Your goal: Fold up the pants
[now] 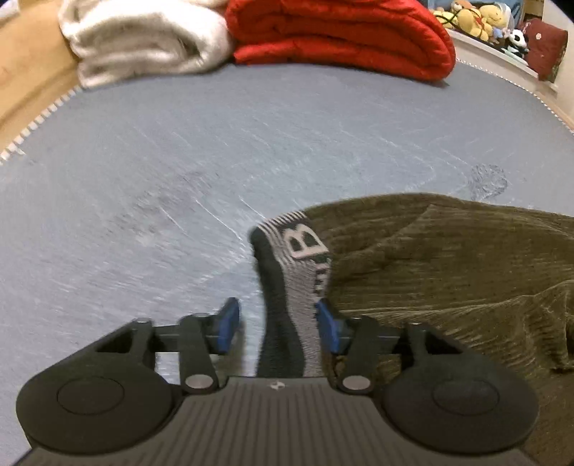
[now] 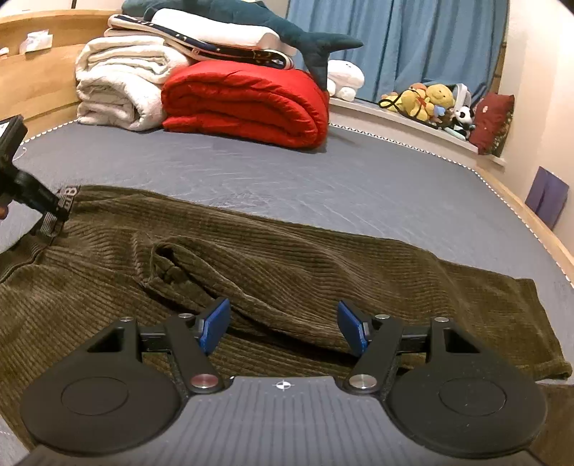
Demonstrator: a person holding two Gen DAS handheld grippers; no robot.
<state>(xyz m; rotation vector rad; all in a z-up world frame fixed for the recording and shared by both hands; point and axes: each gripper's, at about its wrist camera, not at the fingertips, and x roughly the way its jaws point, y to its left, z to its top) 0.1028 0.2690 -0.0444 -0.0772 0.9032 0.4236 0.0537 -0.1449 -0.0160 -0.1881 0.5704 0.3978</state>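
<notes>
Olive-brown corduroy pants [image 2: 251, 258] lie flat across the blue-grey mattress [image 2: 323, 179], legs running to the right. Their grey and black elastic waistband [image 1: 301, 272], printed with a large letter, stands up between the jaws of my left gripper [image 1: 276, 303]. The right blue pad [image 1: 328, 322] touches the band, while the left pad stands apart from it. In the right wrist view that same gripper [image 2: 53, 211] sits at the waistband on the far left. My right gripper [image 2: 283, 304] hovers open just over the pant legs, with corduroy folds below it and nothing clamped.
A rolled red quilt [image 2: 244, 104] and a folded white blanket [image 2: 118, 86] sit at the head of the bed, with a plush shark [image 2: 251, 14] on top. Stuffed toys [image 2: 430, 100] line the window ledge. A wooden bed frame [image 2: 538, 222] borders the mattress.
</notes>
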